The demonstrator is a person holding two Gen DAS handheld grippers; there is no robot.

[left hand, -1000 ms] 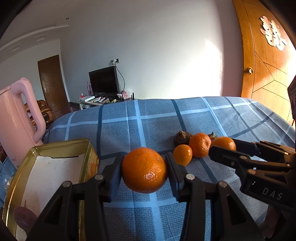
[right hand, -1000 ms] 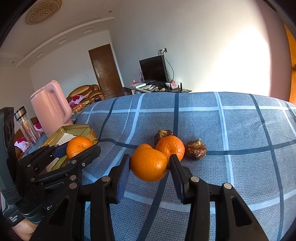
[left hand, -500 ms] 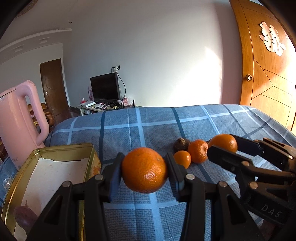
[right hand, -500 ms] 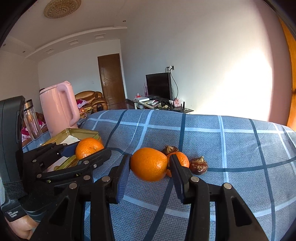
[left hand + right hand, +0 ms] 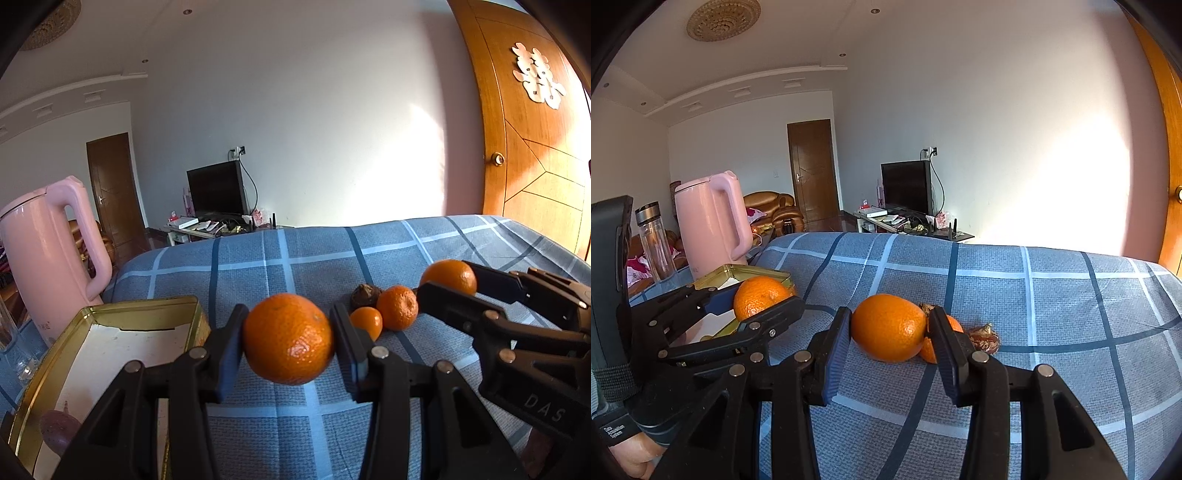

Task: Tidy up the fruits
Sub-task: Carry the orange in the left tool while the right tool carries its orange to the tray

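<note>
My left gripper [image 5: 288,338] is shut on an orange [image 5: 288,339] and holds it above the blue checked cloth, just right of a gold tin box [image 5: 99,347]. My right gripper [image 5: 889,328] is shut on another orange [image 5: 889,326], lifted above the cloth; it also shows in the left wrist view [image 5: 448,277]. On the cloth lie two small oranges [image 5: 397,307] [image 5: 366,323] and a brown knobbly fruit [image 5: 365,295]; the right wrist view shows another brown fruit [image 5: 985,338]. A purple fruit [image 5: 59,430] lies in the tin.
A pink kettle [image 5: 51,258] stands behind the tin at the left, with a glass bottle [image 5: 657,243] beside it. The blue checked cloth [image 5: 314,258] covers the table. A wooden door [image 5: 535,147] is at the far right.
Both grippers have risen with their oranges; the cloth and the loose fruits sit lower in both views. The right gripper's orange has lifted off the pile.
</note>
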